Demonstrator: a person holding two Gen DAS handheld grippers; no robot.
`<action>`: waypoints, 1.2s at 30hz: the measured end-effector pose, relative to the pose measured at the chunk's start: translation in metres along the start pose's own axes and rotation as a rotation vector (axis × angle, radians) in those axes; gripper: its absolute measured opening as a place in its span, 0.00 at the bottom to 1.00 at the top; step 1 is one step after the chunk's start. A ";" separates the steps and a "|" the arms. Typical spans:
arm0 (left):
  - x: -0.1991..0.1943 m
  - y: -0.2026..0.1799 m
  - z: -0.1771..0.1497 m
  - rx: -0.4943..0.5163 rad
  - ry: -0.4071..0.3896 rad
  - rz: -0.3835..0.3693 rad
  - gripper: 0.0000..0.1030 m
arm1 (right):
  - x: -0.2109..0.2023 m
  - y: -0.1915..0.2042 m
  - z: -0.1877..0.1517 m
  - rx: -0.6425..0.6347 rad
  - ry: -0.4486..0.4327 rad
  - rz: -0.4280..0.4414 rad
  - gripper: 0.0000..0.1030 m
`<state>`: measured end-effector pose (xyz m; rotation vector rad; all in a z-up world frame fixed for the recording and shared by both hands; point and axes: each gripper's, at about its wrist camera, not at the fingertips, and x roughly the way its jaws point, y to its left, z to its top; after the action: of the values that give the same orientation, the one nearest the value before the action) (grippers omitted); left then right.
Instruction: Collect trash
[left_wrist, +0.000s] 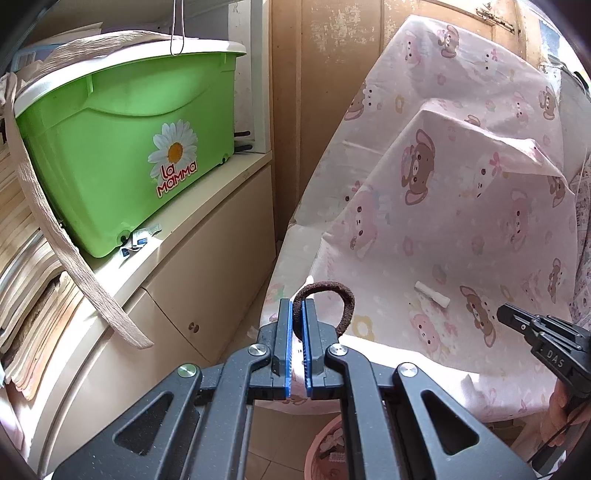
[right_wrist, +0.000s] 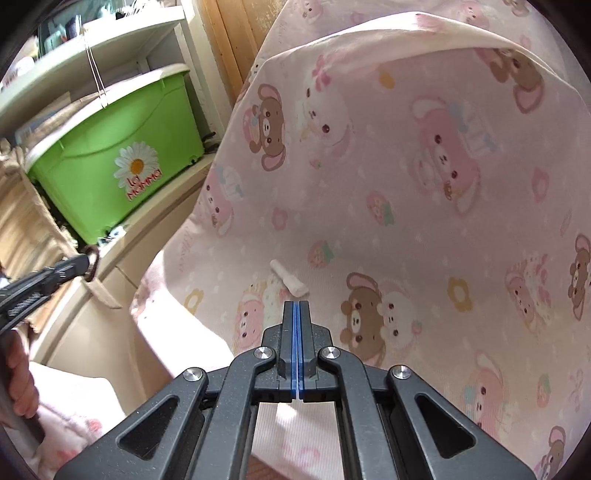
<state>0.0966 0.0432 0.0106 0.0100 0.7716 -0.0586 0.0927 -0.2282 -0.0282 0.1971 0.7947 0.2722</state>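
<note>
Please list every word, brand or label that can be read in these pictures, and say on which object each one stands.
"La Mamma": on the daisy sticker of the green plastic box.
"DAS": on the side of the right gripper, seen from the left wrist.
Small blue and white packets under the box: print too small to read.

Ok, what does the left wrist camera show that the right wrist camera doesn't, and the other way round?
Only the left wrist view shows the pink basket below the left gripper, and the blue pads pinching the brown fabric hair tie. Only the right wrist view shows the right gripper head-on, shut and empty. Both show the small white paper scrap on the pink bear-print sheet and the green plastic storage box.
</note>
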 end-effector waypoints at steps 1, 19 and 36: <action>0.000 -0.001 -0.001 0.001 0.003 -0.007 0.04 | -0.006 -0.005 -0.001 0.020 0.000 0.017 0.00; 0.002 -0.016 -0.016 0.043 0.057 -0.042 0.04 | 0.033 0.035 0.018 -0.237 0.062 -0.076 0.59; 0.021 -0.022 -0.013 0.046 0.105 -0.067 0.04 | 0.102 0.021 0.024 -0.197 0.169 -0.128 0.26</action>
<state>0.1018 0.0208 -0.0130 0.0312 0.8756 -0.1399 0.1749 -0.1783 -0.0752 -0.0626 0.9379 0.2464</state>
